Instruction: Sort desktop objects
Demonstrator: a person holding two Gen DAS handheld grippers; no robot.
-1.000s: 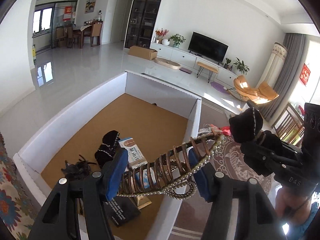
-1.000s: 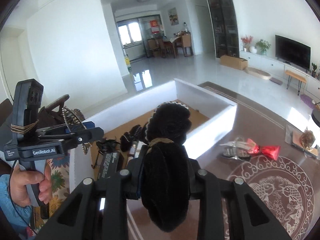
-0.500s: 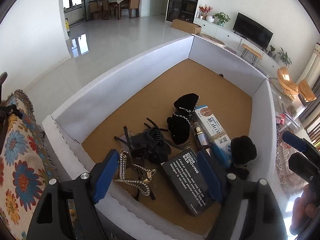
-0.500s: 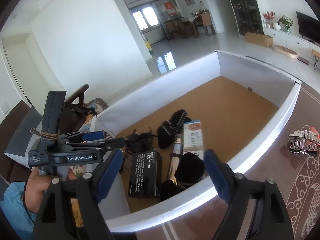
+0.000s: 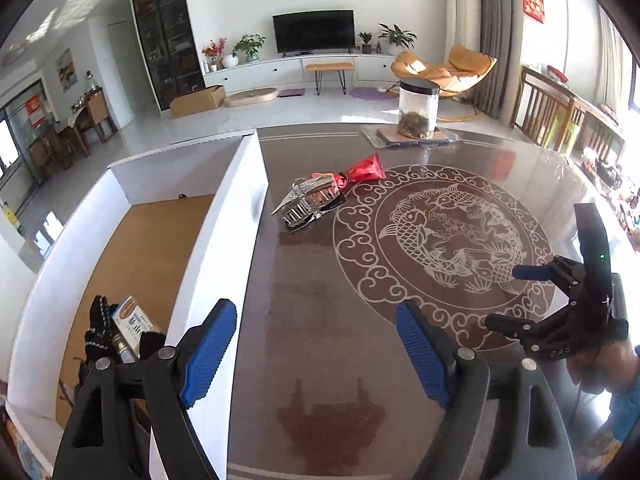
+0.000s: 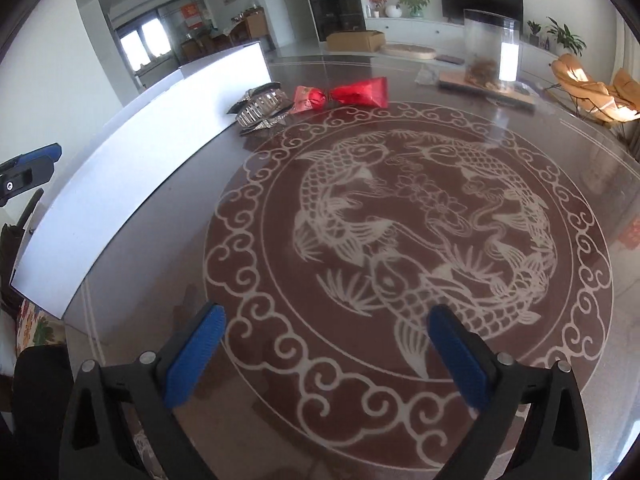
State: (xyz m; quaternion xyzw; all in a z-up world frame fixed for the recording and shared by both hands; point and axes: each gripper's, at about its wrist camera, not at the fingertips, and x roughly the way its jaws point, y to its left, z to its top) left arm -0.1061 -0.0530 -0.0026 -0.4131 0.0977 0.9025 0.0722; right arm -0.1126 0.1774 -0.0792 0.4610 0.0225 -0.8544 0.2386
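A silver hair clip (image 5: 308, 202) and a red wrapped packet (image 5: 362, 169) lie on the dark glass table next to the white box (image 5: 224, 240). In the right wrist view the clip (image 6: 260, 106) and the packet (image 6: 352, 92) lie far ahead, by the box wall (image 6: 140, 152). My left gripper (image 5: 316, 348) is open and empty, low over the table beside the box wall. My right gripper (image 6: 324, 354) is open and empty over the fish pattern; it shows at the right in the left wrist view (image 5: 516, 300). Black hair accessories (image 5: 98, 320) and a small carton (image 5: 134, 320) lie in the box.
A clear jar with a black lid (image 5: 418, 110) stands on a mat at the table's far side; it also shows in the right wrist view (image 6: 490, 52). A flowered cloth (image 6: 36, 330) lies at the left beyond the box. Chairs stand at the far right (image 5: 548, 108).
Both grippers let their items go into the box and came away open. Both have swung right, out of the box and over the patterned table.
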